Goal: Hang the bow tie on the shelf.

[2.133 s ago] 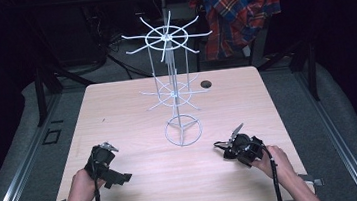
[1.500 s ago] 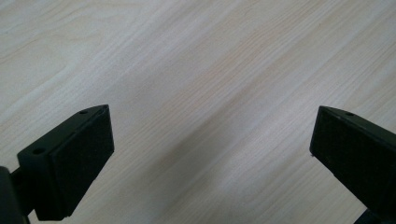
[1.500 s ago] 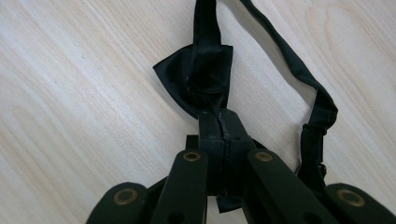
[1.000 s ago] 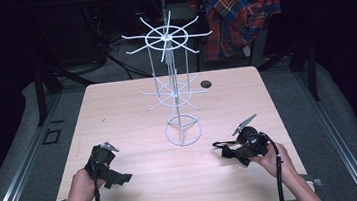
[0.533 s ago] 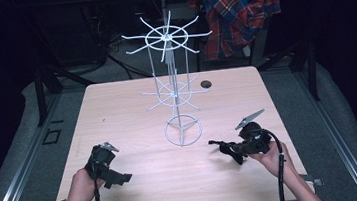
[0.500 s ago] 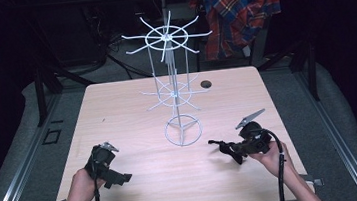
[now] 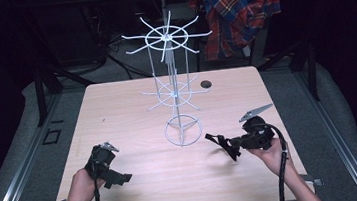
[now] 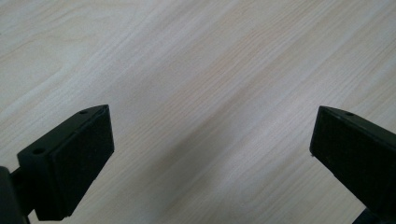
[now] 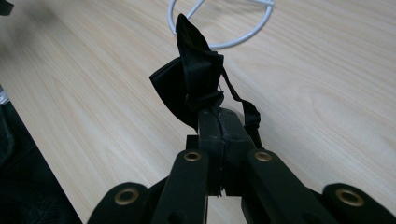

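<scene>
1. While the right gripper (image 7: 229,148) is clenched on the black bow tie (image 9: 196,81), keep the jaws pressed together, because the grip sits on the thin strap behind the knot and the cloth could slip out if they loosen.
2. The bow tie hangs from the gripper tips above the desk (image 7: 132,110), near its front right corner, and it touches nothing else. I judge the work in hand is to carry it to the white wire rack (image 7: 172,88) and hang it on one arm.
3. The left gripper (image 7: 116,176) rests near the front left corner with its jaws wide apart and nothing between them; the left gripper view shows bare wood under it. It can wait there, or later steady the rack if the rack starts to turn.
4. Lift the bow tie high enough before moving toward the middle of the desk, so the loose strap loop (image 9: 243,109) does not catch on the round base ring (image 7: 183,130) of the rack, which lies just beyond the gripper.
5. Approach a lower arm (image 7: 154,105) from its free end, with the strap loop hanging open, and slide the loop over the wire tip. The arms are thin, so go slowly.
6. The small dark disc (image 7: 206,84) near the far edge and the plaid shirt (image 7: 237,11) behind the desk are not in the way.
</scene>
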The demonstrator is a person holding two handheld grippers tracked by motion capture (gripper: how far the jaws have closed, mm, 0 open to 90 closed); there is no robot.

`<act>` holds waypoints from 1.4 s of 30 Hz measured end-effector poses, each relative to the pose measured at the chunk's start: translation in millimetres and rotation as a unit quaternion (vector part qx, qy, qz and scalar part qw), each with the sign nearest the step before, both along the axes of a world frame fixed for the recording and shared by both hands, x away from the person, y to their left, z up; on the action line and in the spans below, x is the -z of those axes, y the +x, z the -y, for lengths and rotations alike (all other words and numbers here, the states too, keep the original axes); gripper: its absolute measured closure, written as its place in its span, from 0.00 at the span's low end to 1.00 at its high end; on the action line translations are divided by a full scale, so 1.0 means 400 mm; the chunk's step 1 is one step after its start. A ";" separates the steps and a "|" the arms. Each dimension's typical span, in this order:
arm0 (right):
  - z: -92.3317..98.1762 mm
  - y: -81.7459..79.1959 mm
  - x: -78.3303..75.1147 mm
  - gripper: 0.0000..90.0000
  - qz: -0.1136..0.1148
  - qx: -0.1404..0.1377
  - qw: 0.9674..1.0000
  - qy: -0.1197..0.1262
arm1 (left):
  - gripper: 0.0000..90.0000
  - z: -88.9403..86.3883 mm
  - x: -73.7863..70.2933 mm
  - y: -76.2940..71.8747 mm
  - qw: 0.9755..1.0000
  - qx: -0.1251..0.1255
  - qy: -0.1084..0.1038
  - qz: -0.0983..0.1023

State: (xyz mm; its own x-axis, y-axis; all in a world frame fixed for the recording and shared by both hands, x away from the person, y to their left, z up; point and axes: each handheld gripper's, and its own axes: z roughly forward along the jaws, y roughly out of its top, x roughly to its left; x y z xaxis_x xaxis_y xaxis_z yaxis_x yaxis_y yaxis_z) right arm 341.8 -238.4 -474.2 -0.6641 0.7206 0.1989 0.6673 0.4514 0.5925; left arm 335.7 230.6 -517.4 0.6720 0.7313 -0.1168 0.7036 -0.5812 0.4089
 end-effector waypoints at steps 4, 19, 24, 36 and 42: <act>0.003 0.000 -0.013 1.00 0.003 0.004 1.000 0.012 | 0.00 0.001 0.000 0.000 1.000 0.000 0.000 -0.001; 0.010 0.013 -0.038 1.00 0.013 0.034 0.999 0.028 | 0.00 0.002 0.001 0.000 1.000 0.002 0.002 -0.004; 0.021 0.016 -0.040 1.00 0.015 0.049 0.998 0.030 | 0.00 0.002 0.001 0.000 1.000 0.002 0.002 -0.004; 0.026 0.032 -0.059 1.00 0.026 0.066 0.997 0.040 | 0.00 0.002 0.002 -0.001 1.000 0.001 0.004 -0.002; 0.022 0.048 -0.072 1.00 0.034 0.068 0.996 0.046 | 0.00 0.001 0.001 -0.001 1.000 0.001 0.003 -0.001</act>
